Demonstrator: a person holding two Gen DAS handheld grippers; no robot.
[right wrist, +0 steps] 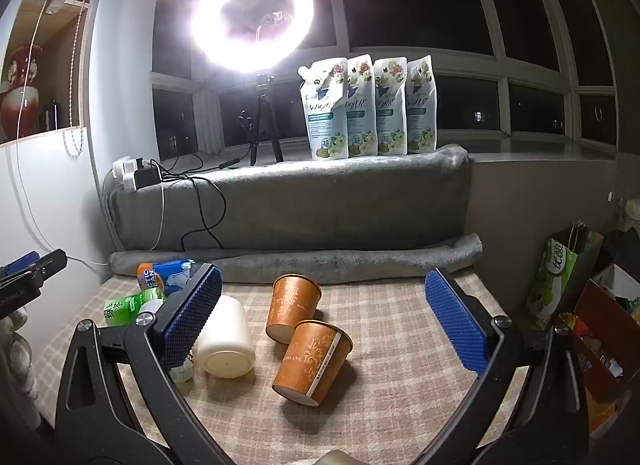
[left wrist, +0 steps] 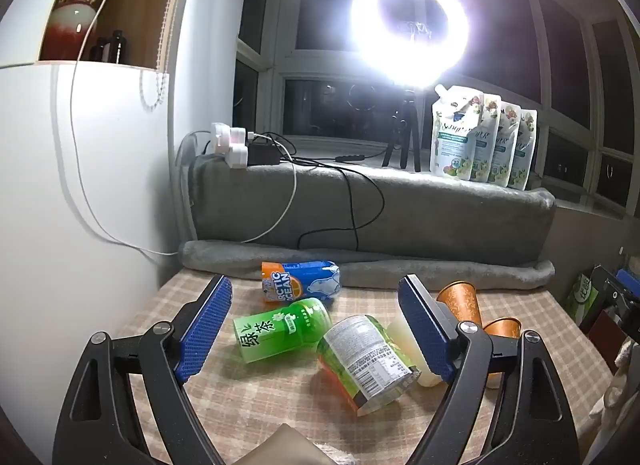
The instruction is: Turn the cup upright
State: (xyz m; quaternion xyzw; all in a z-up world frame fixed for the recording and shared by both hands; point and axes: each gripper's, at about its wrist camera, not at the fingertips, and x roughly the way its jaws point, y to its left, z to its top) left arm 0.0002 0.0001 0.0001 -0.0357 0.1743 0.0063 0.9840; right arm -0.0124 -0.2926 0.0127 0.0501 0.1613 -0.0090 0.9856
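Left gripper [left wrist: 316, 325], black frame w/ blue textured pads [left wrist: 206, 329], hovers level over the checked beige tablecloth [left wrist: 280, 397], fingers spread wide, nothing between them. It points fwd toward the grey blanket roll [left wrist: 400, 265] at the table's far edge.

Left to right in its view: orange-and-blue "Arctic Ocean" can [left wrist: 300, 280] lying on its side near the blanket; green plastic tea bottle [left wrist: 282, 327] on its side just in front; a green-and-white labelled can [left wrist: 366, 361] tipped over, touching the bottle's cap end; a cream cylindrical container [left wrist: 404, 339] partly hidden behind the right-hand pad; then two orange paper cups w/ ornate print, one [left wrist: 460, 301] farther back, the other [left wrist: 502, 329] mostly blocked by the finger arm.

Right gripper [right wrist: 324, 321], same build, also level and wide open, holding nothing. Cream container [right wrist: 226, 339] lies just beside its left-hand pad, base toward cam. Both cups sit between the fingers, apart from the pads: far cup [right wrist: 294, 305] tipped, rim away, base toward cam; near cup [right wrist: 312, 361] on its side, leaning against the far one, base nearest cam. Neither upright.

Bright ring light on a tripod [right wrist: 252, 17] and four white detergent pouches [right wrist: 368, 105] stand on the sill behind.
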